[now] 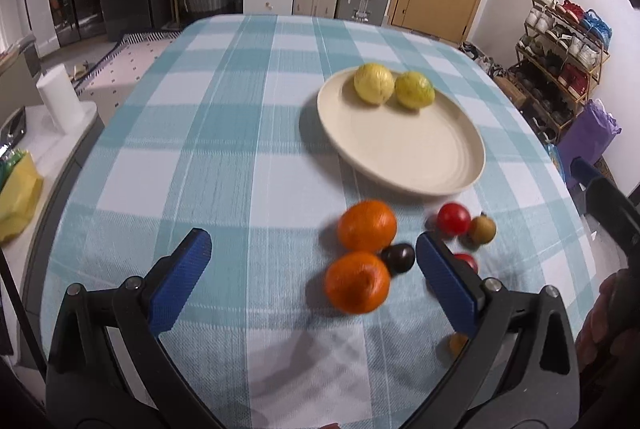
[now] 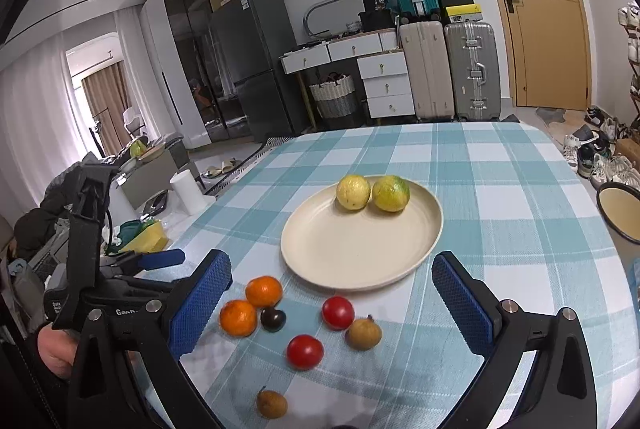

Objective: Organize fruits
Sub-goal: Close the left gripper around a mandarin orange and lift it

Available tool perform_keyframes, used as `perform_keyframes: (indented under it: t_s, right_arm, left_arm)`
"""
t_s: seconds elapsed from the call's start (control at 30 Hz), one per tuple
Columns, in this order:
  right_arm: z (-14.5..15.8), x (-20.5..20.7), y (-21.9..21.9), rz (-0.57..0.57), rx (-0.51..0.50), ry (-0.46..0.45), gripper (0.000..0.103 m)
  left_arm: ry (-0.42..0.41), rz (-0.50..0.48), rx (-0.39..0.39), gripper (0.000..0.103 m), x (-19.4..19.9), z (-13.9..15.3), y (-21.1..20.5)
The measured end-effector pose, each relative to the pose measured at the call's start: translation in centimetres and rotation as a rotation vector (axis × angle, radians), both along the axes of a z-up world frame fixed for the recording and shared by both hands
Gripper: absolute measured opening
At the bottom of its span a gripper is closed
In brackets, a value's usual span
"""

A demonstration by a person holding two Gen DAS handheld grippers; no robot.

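The desk (image 2: 520, 189), under a blue-and-white checked cloth, carries everything. On it sits a cream plate (image 2: 352, 253), the largest item, slightly right of centre in the left wrist view. Two yellow-green lemons (image 2: 353, 192) (image 2: 391, 193) rest side by side and touching at the plate's far rim.

The left gripper (image 1: 312, 249) hovers low over the near part of the desk, its blue-padded jaws spread wide and holding nothing. The right gripper (image 2: 332, 273) is likewise high above the loose fruit, jaws wide apart and empty. In the right wrist view the left gripper appears at the left edge, beside the desk's left side.

Just in front of the plate lie the loose fruits. Two oranges (image 2: 264, 291) (image 2: 238, 317) sit close together, touching or nearly so, at the left of the group. A dark plum (image 2: 273, 318) lies right beside them. Two red tomatoes (image 2: 338, 312) (image 2: 305, 351) lie to the right, apart from each other. A brown longan (image 2: 363, 334) sits just right of the farther tomato, and a second longan (image 2: 271, 404) lies alone nearest the right wrist camera.

At the desk's right edge part of an enamel bowl (image 2: 620, 213) shows.

In the left wrist view the right jaw finger partly hides the nearer tomato.
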State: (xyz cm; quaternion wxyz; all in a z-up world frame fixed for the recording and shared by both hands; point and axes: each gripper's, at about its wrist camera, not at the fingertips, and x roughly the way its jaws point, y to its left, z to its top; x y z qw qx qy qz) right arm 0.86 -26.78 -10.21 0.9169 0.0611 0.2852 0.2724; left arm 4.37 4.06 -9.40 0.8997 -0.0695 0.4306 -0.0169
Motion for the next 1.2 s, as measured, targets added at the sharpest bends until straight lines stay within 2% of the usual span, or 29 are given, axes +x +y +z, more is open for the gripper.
perform_keyframes:
  t_s: [0.47, 0.57, 0.73, 0.9, 1.07, 1.13, 1.2]
  right_arm:
    - [-1.2, -0.3, 0.7, 0.020, -0.001, 0.044, 0.103]
    - [-1.5, -0.1, 0.9, 0.023, -0.004, 0.052, 0.103]
    - [-1.9, 0.3, 1.3, 0.035, -0.005, 0.079, 0.103]
    - [-2.1, 0.5, 2.0, 0.053, -0.011, 0.089, 0.103]
    - [-2.1, 0.7, 2.5, 0.062, -0.014, 0.093, 0.103]
    - [-2.1, 0.7, 2.6, 0.065, -0.015, 0.096, 0.103]
    - [-2.2, 0.8, 2.8, 0.070, -0.018, 0.099, 0.103]
  left_arm:
    - [0.053, -0.023, -0.082, 0.101, -0.1, -2.8, 0.6]
    - [0.053, -0.034, -0.093, 0.098, -0.2, -2.9, 0.6]
    - [0.074, -0.044, -0.108, 0.083, 0.0, -3.4, 0.6]
    - [0.075, -0.066, -0.149, 0.074, 0.1, -3.8, 0.9]
    - [0.064, -0.115, -0.184, 0.052, 0.0, -3.7, 0.6]
    - [0.065, -0.137, -0.209, 0.039, -0.2, -3.6, 0.5]
    - [0.065, -0.153, -0.218, 0.035, -0.2, -3.5, 0.4]
